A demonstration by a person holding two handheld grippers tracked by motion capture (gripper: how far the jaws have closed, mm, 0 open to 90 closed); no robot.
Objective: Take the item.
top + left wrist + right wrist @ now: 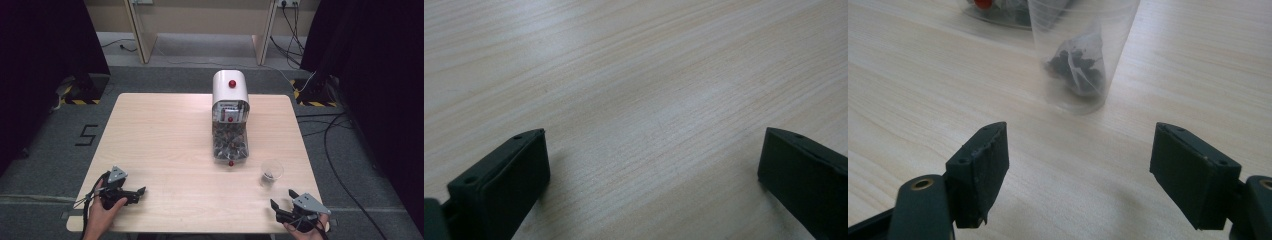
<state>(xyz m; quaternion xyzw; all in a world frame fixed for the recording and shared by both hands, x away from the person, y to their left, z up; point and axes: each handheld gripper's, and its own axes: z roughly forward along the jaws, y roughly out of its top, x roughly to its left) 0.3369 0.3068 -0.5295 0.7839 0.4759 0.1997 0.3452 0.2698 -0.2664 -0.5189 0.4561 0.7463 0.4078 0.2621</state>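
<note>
Now the right gripper (286, 200) sat spread just before the cup (271, 172), lined up to take it; left gripper (138, 192) spread, idle.

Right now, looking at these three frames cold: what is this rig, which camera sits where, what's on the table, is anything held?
There is no robot arm here. A person holds a two-jaw tool in each hand: the left gripper and the right gripper.

The wide picture comes from a fixed camera above the person's side of the wooden table. The other two come from cameras riding on the grippers, looking out between their black jaws.

On the table stands a white dispenser with a clear bin of dark contents, and near the right gripper a clear plastic cup holding a small mesh bag of something dark.

Both grippers are open and hold nothing.
</note>
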